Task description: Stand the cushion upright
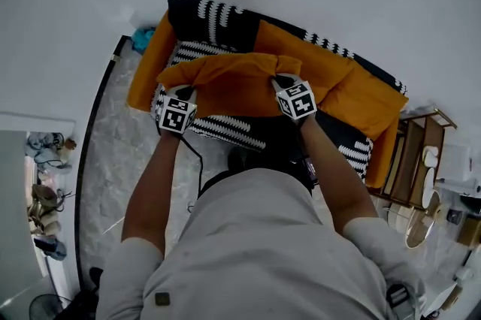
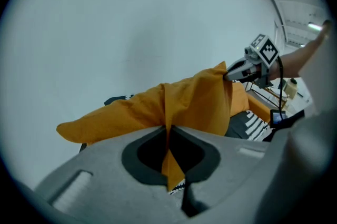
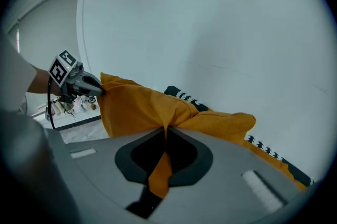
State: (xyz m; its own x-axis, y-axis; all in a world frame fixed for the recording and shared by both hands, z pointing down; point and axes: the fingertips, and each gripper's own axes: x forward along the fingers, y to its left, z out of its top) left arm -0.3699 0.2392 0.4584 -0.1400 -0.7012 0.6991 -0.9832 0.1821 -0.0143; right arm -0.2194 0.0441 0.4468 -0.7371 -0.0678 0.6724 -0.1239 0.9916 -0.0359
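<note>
Left gripper (image 1: 183,92) and right gripper (image 1: 285,80) are each clamping shut on the cushion's (image 1: 225,82) near edge, holding it over the sofa (image 1: 218,129).

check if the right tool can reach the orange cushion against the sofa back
Probably not: the right tool is shut on the lifted cushion, so it has no free jaws for the sofa-back cushion.

Cushion (image 1: 225,82): matt orange cloth; grippers' shells matt grey plastic.
</note>
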